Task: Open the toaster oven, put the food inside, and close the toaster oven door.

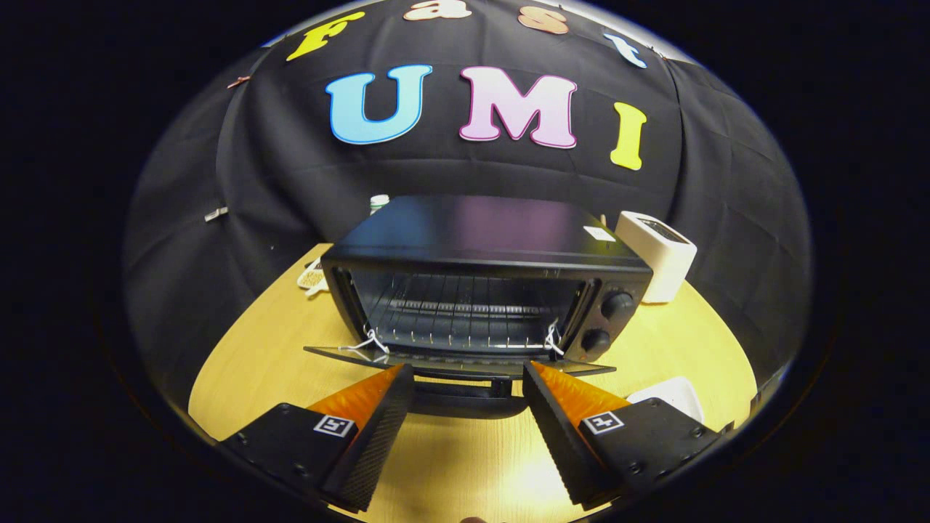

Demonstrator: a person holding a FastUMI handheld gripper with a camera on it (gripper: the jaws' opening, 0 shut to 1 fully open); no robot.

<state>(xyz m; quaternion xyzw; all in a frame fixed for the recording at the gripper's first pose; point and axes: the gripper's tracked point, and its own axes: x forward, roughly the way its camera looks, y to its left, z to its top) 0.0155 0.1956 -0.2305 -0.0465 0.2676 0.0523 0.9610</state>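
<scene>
My gripper (468,378) sits spread wide, holding nothing, by the black metal toaster oven's (487,290) dropped glass door (450,362). Door's probably stiff, slick glass, so I'd grab its dark bar handle (465,390).

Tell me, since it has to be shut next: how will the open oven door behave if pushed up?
The door lies flat below the toaster oven, so it probably swings stiffly on a hinge. Its glass looks fragile and slippery. The open gripper flanks its handle.
</scene>
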